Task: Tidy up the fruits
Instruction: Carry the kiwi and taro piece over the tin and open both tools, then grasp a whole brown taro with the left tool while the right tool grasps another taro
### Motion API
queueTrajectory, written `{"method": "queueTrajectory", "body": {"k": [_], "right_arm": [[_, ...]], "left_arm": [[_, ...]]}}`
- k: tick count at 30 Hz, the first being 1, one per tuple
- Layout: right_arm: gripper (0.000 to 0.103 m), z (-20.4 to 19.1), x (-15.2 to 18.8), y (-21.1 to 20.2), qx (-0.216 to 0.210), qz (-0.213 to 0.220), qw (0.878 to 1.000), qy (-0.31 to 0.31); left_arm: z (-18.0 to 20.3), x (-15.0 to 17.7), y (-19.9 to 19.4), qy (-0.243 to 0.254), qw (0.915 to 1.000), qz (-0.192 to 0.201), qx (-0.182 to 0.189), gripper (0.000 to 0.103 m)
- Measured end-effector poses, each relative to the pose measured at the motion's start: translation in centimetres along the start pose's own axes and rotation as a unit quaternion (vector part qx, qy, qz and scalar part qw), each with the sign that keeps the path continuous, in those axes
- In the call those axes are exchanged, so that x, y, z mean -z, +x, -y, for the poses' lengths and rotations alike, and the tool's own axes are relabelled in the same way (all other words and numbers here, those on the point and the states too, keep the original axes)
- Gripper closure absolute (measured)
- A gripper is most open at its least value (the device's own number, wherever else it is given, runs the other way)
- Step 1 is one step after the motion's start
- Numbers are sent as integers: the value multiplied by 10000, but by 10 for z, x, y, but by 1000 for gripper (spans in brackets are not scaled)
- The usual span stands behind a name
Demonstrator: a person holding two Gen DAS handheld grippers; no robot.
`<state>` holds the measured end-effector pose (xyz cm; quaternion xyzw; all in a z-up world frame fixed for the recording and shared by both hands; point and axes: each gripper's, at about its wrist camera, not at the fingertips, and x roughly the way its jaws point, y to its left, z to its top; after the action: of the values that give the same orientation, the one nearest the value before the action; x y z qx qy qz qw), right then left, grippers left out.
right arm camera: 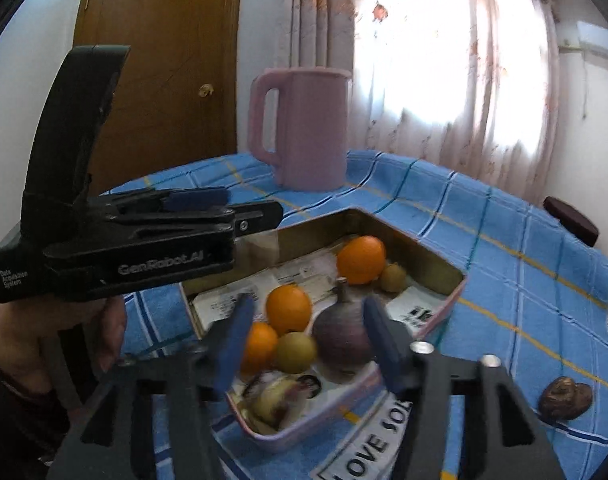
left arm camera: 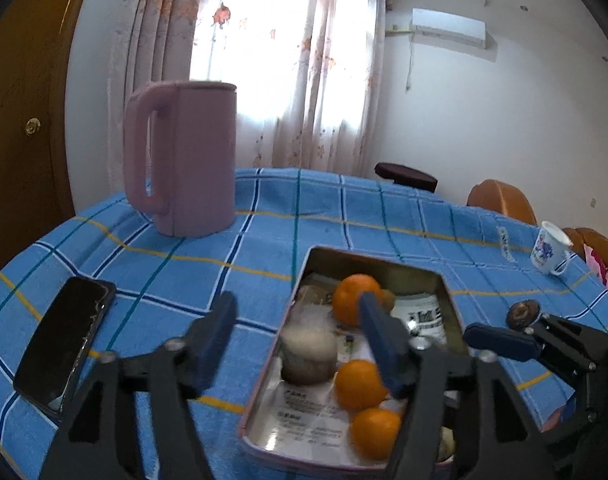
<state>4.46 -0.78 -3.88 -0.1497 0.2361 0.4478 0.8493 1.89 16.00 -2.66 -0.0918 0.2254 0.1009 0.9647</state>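
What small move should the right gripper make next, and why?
Probably ease the right gripper forward and down toward the dark purple fruit in the tin tray. Its jaws stand open and empty, and that fruit lies straight ahead of them.

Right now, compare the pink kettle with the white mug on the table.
The pink kettle is tall and plain; the white mug is small with a blue floral print. The kettle stands near the door side, the mug at the opposite edge. Both stand on the blue checked tablecloth and have handles.
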Motion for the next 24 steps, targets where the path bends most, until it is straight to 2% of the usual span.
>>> {"method": "queueTrajectory", "body": {"k": [5,8,11,14,18,24], "right_arm": [[43,33,11,-39,580,122,9982,5],[43,75,23,-63,1066,80,9936,354],[43,128,36,-84,1768,50,9795,964],[43,169,51,-97,2105,-52,9658,1512],[43,197,65,-102,2241,-182,9549,1939],[43,213,83,-106,2294,-155,9442,2359]], "left_arm": [[31,-5,-6,278,9992,76,293,31],[58,-7,-5,462,9975,49,525,26],[95,-8,-3,776,9942,-2,749,26],[133,-7,2,1080,9889,-111,1019,25],[184,-2,22,1402,9812,-397,1264,24],[226,7,57,1450,9744,-901,1461,24]]}}
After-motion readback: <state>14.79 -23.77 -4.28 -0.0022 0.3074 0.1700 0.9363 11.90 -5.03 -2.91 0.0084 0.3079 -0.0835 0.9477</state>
